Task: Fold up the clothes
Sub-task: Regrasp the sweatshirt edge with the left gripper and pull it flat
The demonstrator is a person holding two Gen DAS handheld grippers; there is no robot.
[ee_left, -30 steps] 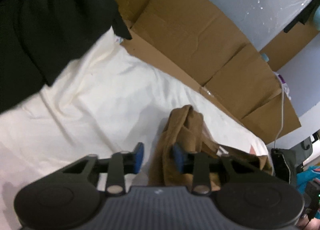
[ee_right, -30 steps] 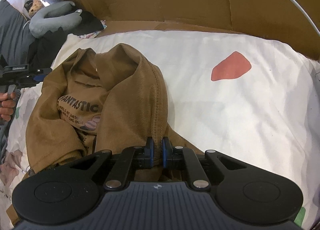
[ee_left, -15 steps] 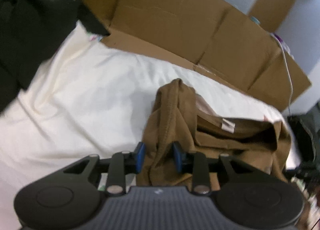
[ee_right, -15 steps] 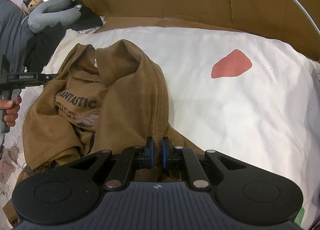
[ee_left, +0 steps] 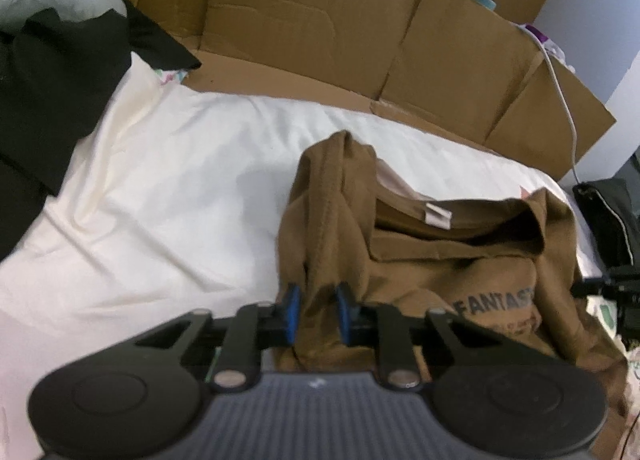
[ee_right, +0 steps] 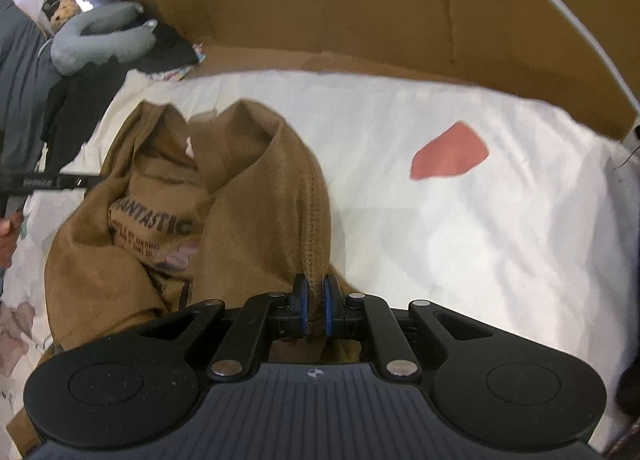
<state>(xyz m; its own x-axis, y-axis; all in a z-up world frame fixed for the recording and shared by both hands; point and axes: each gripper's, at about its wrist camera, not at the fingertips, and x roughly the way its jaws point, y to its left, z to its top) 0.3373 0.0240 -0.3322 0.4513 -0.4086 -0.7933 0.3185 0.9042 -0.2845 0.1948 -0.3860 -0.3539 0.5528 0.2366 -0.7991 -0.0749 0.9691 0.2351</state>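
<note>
The crumpled brown cotton T-shirt with dark printed lettering (ee_left: 420,260) lies bunched on the white bed sheet (ee_left: 160,199), near the brown cardboard wall (ee_left: 320,19). The left tongs (ee_left: 316,312) straddle a fabric ridge, parted, not clenched. The right tongs (ee_right: 315,306) grasp the shirt's stitched hem. A red patch (ee_right: 448,155) lies far right.

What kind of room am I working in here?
Probably a bedroom in a home: the brown T-shirt lies on a white bedsheet, with a grey neck pillow and flattened cardboard along the wall.
</note>
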